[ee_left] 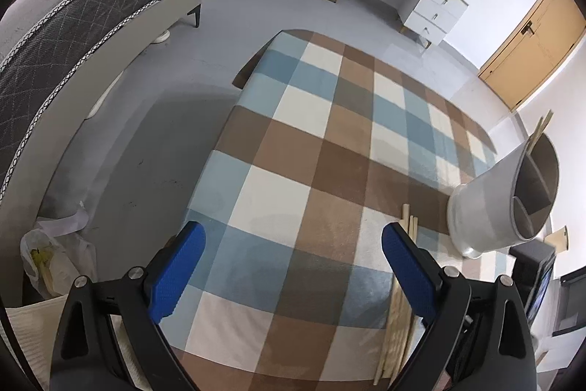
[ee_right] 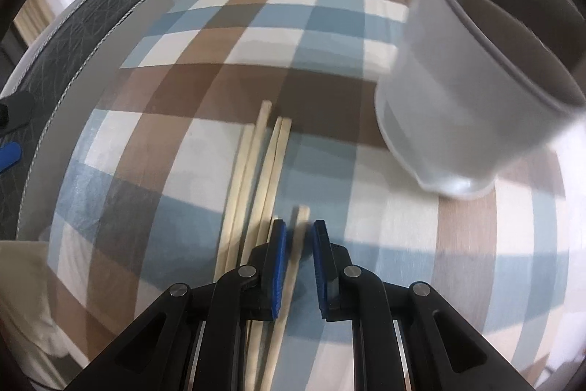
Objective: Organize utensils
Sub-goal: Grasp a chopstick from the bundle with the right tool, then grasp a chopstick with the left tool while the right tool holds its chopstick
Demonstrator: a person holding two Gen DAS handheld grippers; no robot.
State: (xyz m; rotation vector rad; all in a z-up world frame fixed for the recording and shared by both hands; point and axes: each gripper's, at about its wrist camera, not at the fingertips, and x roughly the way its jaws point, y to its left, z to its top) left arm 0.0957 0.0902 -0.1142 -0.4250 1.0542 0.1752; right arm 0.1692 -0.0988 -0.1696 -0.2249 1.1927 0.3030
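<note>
Right tool (ee_right: pixel 297 226): we see its blue pads (ee_right: pixel 277 266) drawn near together with a narrow gap, one pale chopstick (ee_right: pixel 293 266) running up between them. The picture is blurred there, so we cannot tell whether the pads press on the stick or stand just clear of it.

Just left of that tool lies the loose bundle of chopsticks (ee_right: pixel 256 167), roughly parallel on the checked cloth of the desk (ee_right: pixel 395 244), tips pointing away from the camera.

Beyond the bundle and to its right stands the grey holder (ee_right: pixel 432 105), a round tub with a dark inside. In the left wrist view the holder (ee_left: pixel 483 204) shows inner dividers, and two sticks (ee_left: pixel 540 131) lean out of its far compartment.

Left tool (ee_left: pixel 293 237): spread wide, nothing between its pads, hanging over the cloth well to the left of the holder. The bundle's tips (ee_left: pixel 409 218) show just beside its right finger (ee_left: pixel 406 273).

A bed (ee_left: pixel 95 35) runs along the desk's left side.
</note>
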